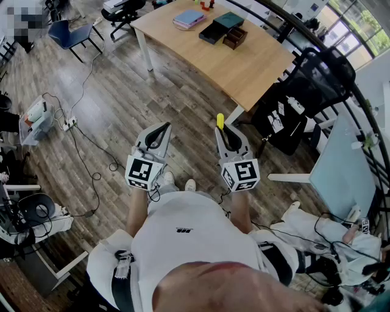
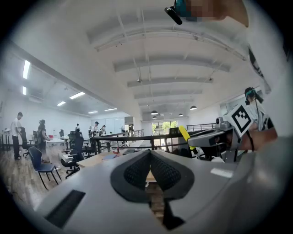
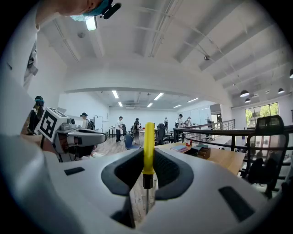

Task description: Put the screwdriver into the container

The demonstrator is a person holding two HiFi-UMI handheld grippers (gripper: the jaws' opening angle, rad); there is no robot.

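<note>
My right gripper (image 1: 222,129) is shut on a screwdriver (image 1: 220,120) with a yellow handle, held upright at waist height above the wooden floor. In the right gripper view the yellow handle (image 3: 148,146) stands between the dark pads (image 3: 126,171) and its thin metal shaft (image 3: 146,197) points down. My left gripper (image 1: 163,127) is beside it, shut with nothing in it; its tips meet in the left gripper view (image 2: 150,154). A brown wooden container (image 1: 235,38) and a black box (image 1: 213,31) sit far ahead on a light wooden table (image 1: 256,67).
Books (image 1: 189,18) and a teal box (image 1: 229,19) also lie on the table. A black office chair (image 1: 304,97) stands to the right, next to a white desk (image 1: 344,164). Cables and a power strip (image 1: 68,124) lie on the floor to the left. People stand far off.
</note>
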